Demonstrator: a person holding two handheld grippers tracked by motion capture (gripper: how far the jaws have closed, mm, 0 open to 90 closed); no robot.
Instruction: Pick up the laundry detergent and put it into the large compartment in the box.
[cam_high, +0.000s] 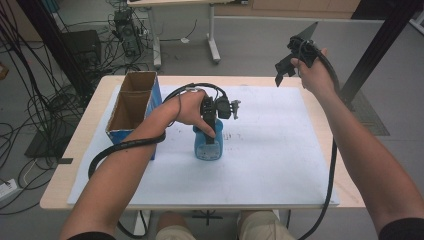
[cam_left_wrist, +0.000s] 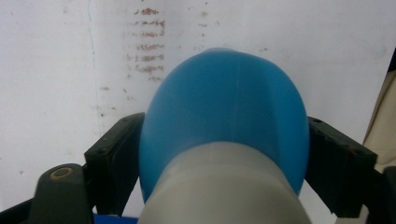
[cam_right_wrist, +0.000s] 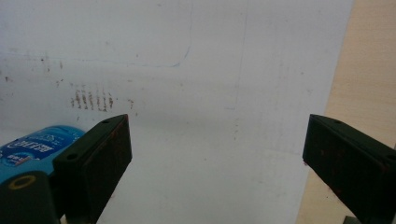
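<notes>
bottle (cam_high: 208, 148), blue with a pale neck, lies on the white sheet (cam_high: 270, 160) of the counter (cam_high: 80, 145), just right of the open cardboard box (cam_high: 131, 107). the left claw (cam_high: 209, 131) pinches it at both sides, so the step in hand looks like the grasp; next it needs a steady lift, probably toward the box. the right claw (cam_high: 286, 67) hangs spread above the far corner. the label has white writing, too small to read.
</notes>
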